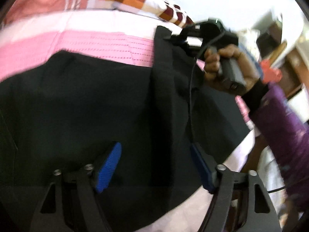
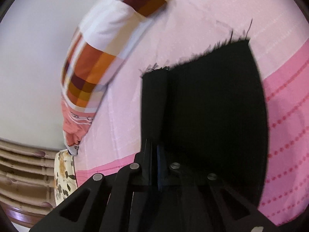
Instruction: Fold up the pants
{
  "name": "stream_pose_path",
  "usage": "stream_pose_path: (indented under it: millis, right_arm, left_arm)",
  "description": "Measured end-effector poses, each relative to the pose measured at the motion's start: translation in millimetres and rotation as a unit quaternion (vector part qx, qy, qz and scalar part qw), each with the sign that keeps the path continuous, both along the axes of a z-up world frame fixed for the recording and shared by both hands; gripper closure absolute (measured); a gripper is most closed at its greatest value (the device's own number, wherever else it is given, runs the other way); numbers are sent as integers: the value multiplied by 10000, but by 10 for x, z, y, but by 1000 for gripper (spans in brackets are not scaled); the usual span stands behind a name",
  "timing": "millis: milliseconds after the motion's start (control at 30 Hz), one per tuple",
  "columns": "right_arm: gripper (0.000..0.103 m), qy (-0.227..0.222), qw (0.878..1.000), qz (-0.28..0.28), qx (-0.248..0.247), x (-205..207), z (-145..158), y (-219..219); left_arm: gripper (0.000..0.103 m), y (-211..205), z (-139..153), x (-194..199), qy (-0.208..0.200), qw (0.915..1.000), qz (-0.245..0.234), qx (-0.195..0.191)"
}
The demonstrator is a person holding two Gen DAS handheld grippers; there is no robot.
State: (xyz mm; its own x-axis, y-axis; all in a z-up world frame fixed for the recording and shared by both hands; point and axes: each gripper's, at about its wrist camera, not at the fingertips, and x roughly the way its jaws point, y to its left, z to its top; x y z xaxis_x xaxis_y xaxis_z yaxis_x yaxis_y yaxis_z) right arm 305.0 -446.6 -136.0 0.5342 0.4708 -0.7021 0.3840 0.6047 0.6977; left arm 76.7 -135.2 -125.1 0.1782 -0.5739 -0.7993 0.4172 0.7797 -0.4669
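Note:
Black pants [image 1: 77, 100] lie spread on a pink bedsheet [image 1: 96, 42]. My left gripper [image 1: 154, 154] is open just above the wide dark cloth, its blue pads [image 1: 110, 168] apart with nothing between them. In the left wrist view the right gripper [image 1: 173, 37] is held by a hand at the top of a raised strip of the pants. In the right wrist view my right gripper [image 2: 155, 154] is shut on the pants' leg [image 2: 212, 106], whose frayed hem [image 2: 193, 56] points away over the sheet.
A checked pillow [image 2: 92, 54] lies at the bed's head by a white wall [image 2: 34, 58]. A slatted wooden frame [image 2: 23, 174] shows at the lower left. The person's purple-sleeved arm [image 1: 280, 125] is at the right, with furniture [image 1: 280, 44] behind.

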Motion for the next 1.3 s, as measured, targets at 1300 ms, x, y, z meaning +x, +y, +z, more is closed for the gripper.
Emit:
stream_pose_path:
  millis: [1300]
  right_arm:
    - [100, -4, 9658, -2592, 74, -3822, 83, -1034]
  left_arm:
    - [78, -300, 18, -559, 169, 9937, -1106, -22]
